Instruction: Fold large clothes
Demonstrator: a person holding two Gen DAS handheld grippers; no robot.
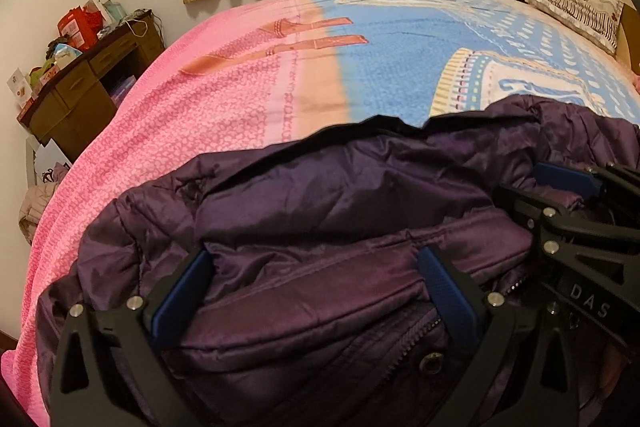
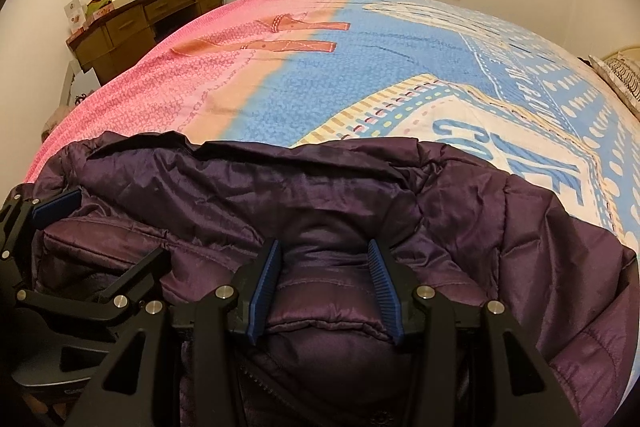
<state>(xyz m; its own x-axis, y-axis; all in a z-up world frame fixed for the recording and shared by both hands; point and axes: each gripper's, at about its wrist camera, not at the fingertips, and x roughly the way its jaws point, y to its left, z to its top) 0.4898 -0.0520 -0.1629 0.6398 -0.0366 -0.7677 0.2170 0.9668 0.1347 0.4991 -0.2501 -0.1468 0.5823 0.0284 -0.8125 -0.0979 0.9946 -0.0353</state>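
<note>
1. Purple quilted jacket (image 1: 320, 211), slick and puffy, lies bunched at the near edge of the bed (image 1: 224, 107); a fold could spring back open.
2. My right tongs (image 2: 324, 287) pinch a thick fold; it may slide out.
3. My left tongs (image 1: 316, 291) are spread wide, holding nothing, so that side could sag unevenly.

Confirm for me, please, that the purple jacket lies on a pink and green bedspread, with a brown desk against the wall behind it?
Not quite: the bedspread is pink and blue, not green, as the right wrist view shows. The rest holds: the purple jacket lies on it, and a brown desk stands against the wall behind.
</note>
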